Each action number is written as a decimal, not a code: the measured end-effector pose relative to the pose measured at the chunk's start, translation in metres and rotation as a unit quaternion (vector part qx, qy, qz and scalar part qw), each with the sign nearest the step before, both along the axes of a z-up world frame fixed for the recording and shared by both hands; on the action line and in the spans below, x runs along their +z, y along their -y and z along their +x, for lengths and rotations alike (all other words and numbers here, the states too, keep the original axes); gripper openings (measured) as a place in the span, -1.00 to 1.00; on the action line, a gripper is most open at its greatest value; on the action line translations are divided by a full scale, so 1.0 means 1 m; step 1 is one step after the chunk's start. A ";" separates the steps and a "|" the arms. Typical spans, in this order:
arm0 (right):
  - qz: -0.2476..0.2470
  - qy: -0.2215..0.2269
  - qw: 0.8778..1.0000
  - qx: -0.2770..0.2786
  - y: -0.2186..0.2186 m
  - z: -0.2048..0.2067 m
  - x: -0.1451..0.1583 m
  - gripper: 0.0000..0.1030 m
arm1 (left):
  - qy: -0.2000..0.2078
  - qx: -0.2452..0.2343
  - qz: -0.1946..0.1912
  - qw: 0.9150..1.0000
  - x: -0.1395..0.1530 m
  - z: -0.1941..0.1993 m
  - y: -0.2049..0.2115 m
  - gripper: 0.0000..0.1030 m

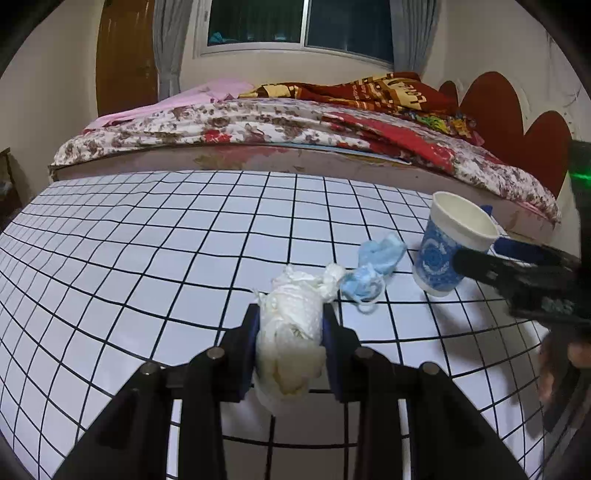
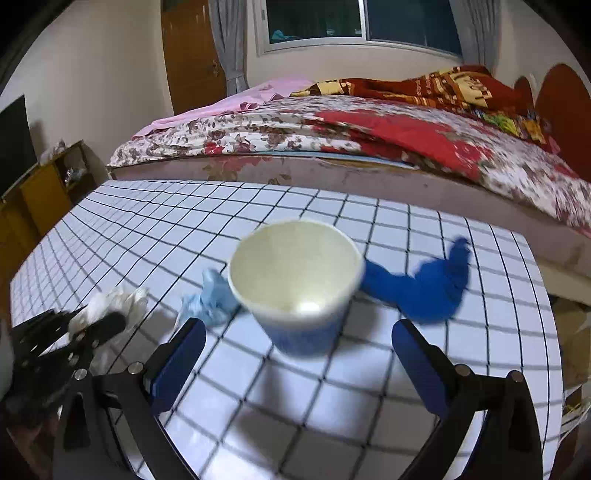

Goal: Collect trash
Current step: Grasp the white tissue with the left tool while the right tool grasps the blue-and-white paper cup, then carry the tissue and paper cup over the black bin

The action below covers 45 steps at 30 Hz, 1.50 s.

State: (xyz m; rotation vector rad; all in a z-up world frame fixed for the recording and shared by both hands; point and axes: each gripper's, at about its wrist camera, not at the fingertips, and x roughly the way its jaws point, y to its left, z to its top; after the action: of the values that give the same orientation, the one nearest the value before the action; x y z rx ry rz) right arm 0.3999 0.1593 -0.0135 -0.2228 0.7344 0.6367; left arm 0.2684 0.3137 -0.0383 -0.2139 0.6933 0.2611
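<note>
left gripper (image 1: 290, 332) clamps the tissue wad (image 1: 291, 332); the cup (image 2: 295, 284) stands upright dead ahead, between the right gripper's (image 2: 297, 347) spread jaws.

Indoor light from above is moderately bright; the window (image 1: 299, 22) at 12 o'clock is dark. Soft shadows fall on the gridded table (image 1: 110, 258) toward 6 o'clock. The left view is fairly sharp; the right view is motion-blurred (the paper cup (image 2: 299, 280) and blue cloth (image 2: 424, 288) smear). Fisheye bending curves the grid lines, with black vignetting in the corners.
</note>
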 end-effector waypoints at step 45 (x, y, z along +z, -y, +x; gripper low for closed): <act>0.061 0.070 0.986 -0.142 0.335 -0.181 0.091 0.01 | 0.048 -0.187 0.023 0.981 0.073 -0.090 0.240 -0.36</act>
State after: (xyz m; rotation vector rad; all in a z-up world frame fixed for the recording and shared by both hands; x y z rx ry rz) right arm 0.2185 -0.1753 0.0780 -0.0480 0.5757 0.3886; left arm 0.1781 0.0738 0.0343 -0.0485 0.6183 -0.0916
